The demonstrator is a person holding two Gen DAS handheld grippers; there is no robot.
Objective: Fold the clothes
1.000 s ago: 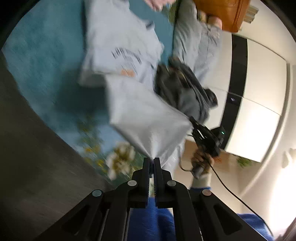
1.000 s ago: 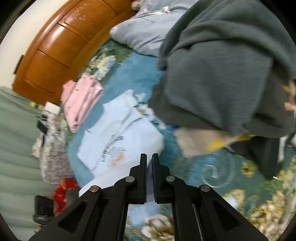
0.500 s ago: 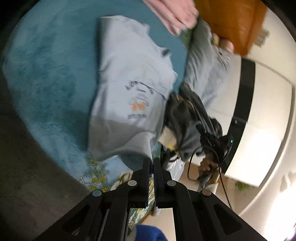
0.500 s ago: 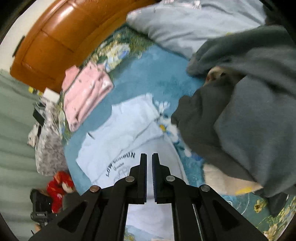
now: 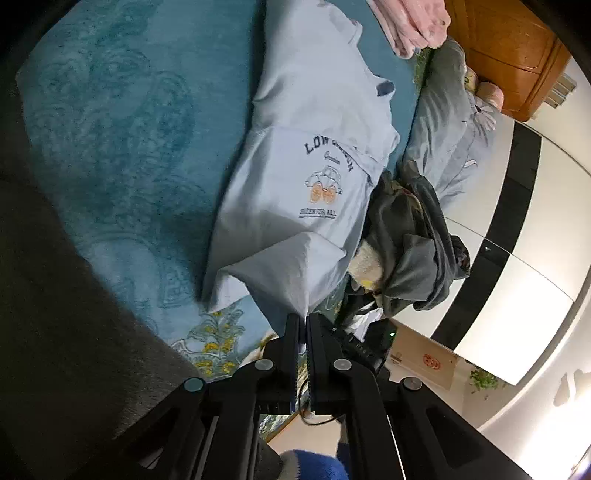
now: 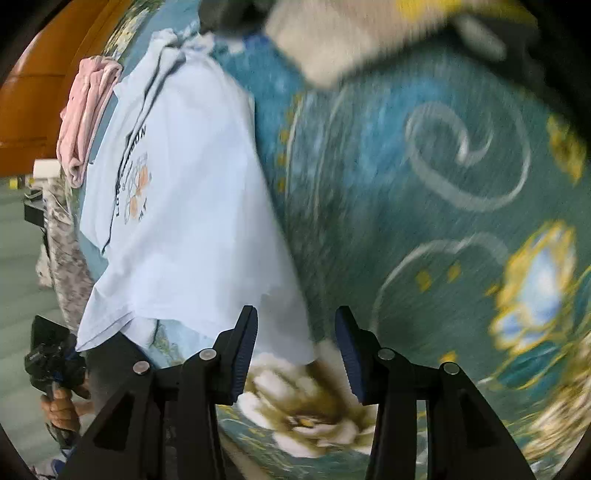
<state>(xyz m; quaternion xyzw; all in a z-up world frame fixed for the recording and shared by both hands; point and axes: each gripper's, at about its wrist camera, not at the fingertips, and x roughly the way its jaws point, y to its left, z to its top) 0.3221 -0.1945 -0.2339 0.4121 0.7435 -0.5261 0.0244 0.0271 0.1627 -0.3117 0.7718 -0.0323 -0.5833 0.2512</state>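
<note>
Left wrist view shows the left tool clenched on a corner of the pale blue T-shirt, which lies printed side up on the teal blanket of the bed. The pinched corner is lifted a little, so the cloth rises in a ridge toward the tool. Just beside the shirt, to the right, sits a heap of dark grey clothes, and folded pink clothes lie at the far end.

Right wrist view is blurred. The right tool is released, with its 2 fingers spread near the other bottom corner of the T-shirt, holding nothing.

I judge that the step in hand is laying the fold down. To do it well, the left tool should lower its corner flat and even with the edge, then release, keeping clear of the grey heap.
</note>
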